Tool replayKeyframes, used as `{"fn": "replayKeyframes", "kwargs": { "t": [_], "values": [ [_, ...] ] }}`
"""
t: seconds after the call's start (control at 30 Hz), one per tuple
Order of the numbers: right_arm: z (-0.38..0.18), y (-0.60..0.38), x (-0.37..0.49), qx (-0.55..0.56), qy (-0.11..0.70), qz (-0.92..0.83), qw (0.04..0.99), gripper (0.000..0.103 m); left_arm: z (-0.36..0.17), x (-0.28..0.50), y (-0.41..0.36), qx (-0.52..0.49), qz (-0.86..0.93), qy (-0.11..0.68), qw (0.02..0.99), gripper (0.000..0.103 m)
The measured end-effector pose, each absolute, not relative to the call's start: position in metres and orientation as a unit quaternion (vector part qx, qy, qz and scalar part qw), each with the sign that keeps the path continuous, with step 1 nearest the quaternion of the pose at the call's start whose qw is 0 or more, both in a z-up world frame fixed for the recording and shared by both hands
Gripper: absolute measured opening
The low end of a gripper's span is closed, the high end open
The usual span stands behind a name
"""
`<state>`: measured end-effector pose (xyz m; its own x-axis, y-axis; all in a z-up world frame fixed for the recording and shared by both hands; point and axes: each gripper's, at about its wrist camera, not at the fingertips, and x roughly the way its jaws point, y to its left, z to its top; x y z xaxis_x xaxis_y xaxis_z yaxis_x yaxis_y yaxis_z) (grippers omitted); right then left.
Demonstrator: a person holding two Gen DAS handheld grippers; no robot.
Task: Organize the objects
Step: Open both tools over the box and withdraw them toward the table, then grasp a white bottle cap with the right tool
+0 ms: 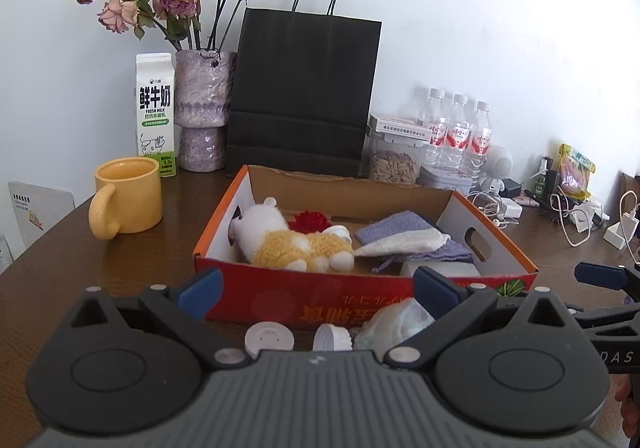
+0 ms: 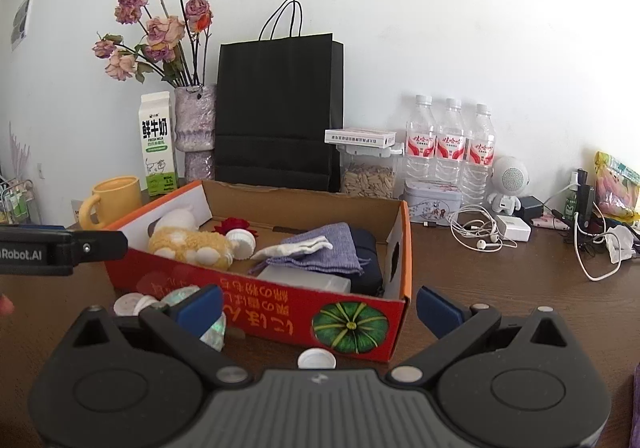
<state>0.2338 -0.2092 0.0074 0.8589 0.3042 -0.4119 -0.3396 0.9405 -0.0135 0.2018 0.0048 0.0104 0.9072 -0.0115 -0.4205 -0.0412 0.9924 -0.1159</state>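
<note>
The box (image 1: 360, 300) sat on the brown table (image 1: 120, 256), already holding a plush toy (image 1: 296, 244), a purple cloth (image 1: 404, 228) and a pale case; white caps (image 1: 269, 340) and a crumpled wrapper (image 1: 396, 322) lay loose just before its front wall. Both the left gripper (image 1: 316, 294) and the right gripper (image 2: 320, 306) stood wide open and empty; the step looked like gathering the leftovers, so the next move called for closing on a cap; the wrapper was half hidden behind fingers.

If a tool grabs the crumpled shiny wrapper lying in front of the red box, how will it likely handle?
The crumpled wrapper looks thin and translucent, so it is probably very light and will squash rather than resist. Its glossy, iridescent surface suggests it may slip between the pads. It lies loose against the red box, so a push would probably just slide it.
</note>
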Motion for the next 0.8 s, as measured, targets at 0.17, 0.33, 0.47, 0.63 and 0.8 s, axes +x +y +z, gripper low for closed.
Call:
{"fn": "replayKeyframes", "kwargs": {
  "t": [0.17, 0.33, 0.47, 0.63, 0.8],
  "values": [
    [-0.004, -0.222, 0.215, -0.048, 0.221, 0.164, 0.960, 0.103, 0.005, 0.189, 0.001, -0.057, 0.005, 0.232, 0.971, 0.103],
    [-0.015, -0.237, 0.196, -0.053, 0.236, 0.160, 0.957, 0.103, 0.001, 0.176, -0.003, -0.051, 0.000, 0.246, 0.968, 0.103],
    [-0.025, -0.248, 0.185, -0.057, 0.257, 0.161, 0.951, 0.103, -0.003, 0.167, -0.007, -0.044, -0.002, 0.257, 0.965, 0.103],
    [-0.037, -0.259, 0.176, -0.066, 0.280, 0.165, 0.943, 0.103, -0.009, 0.157, -0.009, -0.046, -0.004, 0.268, 0.962, 0.103],
    [-0.046, -0.263, 0.173, -0.071, 0.296, 0.175, 0.936, 0.086, -0.014, 0.150, -0.012, -0.045, -0.007, 0.280, 0.959, 0.103]
  ]
}}
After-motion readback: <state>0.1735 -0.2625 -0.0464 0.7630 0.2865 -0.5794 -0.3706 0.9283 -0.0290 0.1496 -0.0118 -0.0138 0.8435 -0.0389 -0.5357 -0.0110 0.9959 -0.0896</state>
